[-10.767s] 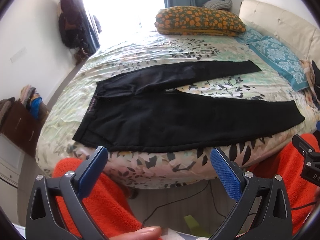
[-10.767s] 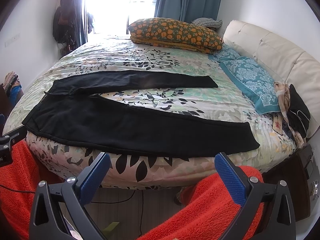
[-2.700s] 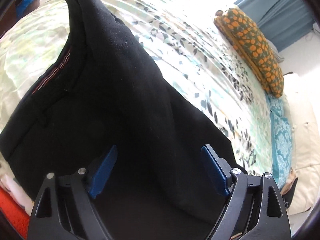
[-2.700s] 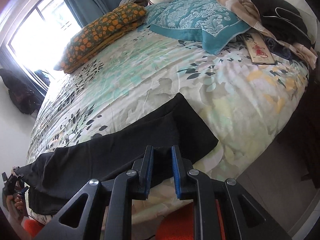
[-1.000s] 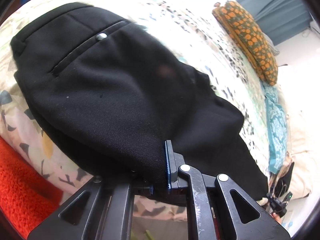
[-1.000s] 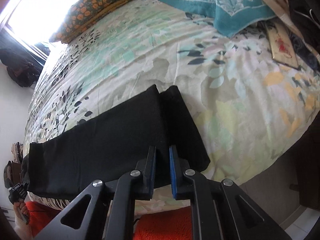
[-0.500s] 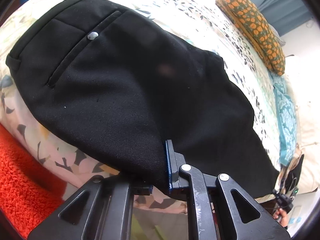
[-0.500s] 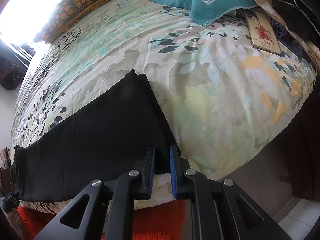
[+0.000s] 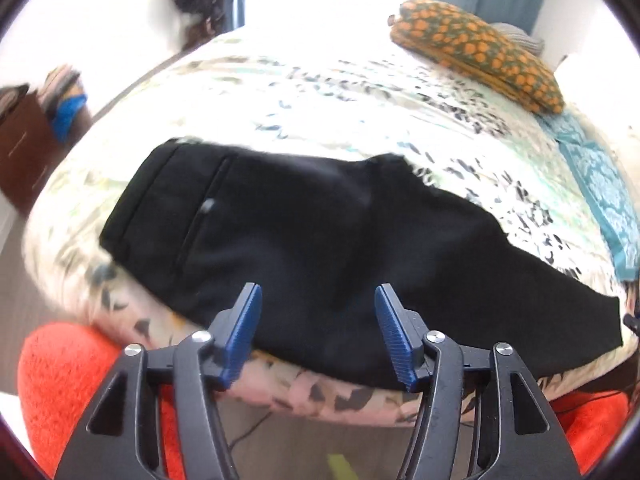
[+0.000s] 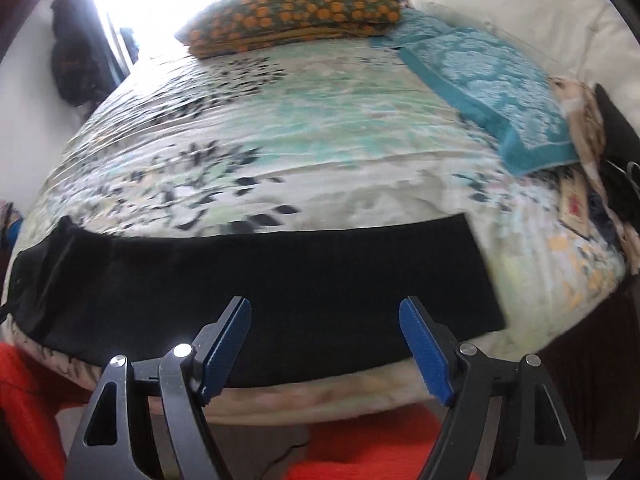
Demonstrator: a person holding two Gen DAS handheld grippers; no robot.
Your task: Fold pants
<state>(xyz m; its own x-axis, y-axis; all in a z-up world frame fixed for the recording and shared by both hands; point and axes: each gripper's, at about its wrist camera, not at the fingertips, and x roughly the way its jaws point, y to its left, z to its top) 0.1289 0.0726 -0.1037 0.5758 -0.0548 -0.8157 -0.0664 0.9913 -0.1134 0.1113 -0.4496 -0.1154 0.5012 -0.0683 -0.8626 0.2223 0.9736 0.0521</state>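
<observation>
Progress: the pants (image 9: pixel 320 240) lie along the near edge of the bed (image 10: pixel 280 136), 1 leg laid over the other so the garment reads as a single long black strip. That lengthwise fold appears done. What remains, by judgement, is folding the strip across its length into a compact stack; no cross fold is visible.

Left gripper (image 9: pixel 318 332): its jaws have just been opening and now stand apart, released, with nothing between the pads. It sits off the bed edge at 6 o'clock of the seat area; the waistband runs toward 10 o'clock.

Right gripper (image 10: pixel 324 344): its jaws have likewise just been opening and stand wide, empty, at 6 o'clock of the leg section. The hems end toward 3 o'clock, squared off.

Materials: the pants are a matte black woven fabric, limp, lying flat with a few soft ridges near the crotch. A welt pocket with 1 small pale button (image 9: pixel 208 205) shows on the seat. The bedcover is smooth printed cloth with leaf motifs. An orange-patterned pillow (image 10: pixel 296 12) lies at 12 o'clock, a teal pillow (image 10: pixel 492 92) at 2 o'clock. Fluffy orange fabric (image 9: pixel 68 368) shows below the bed edge.
</observation>
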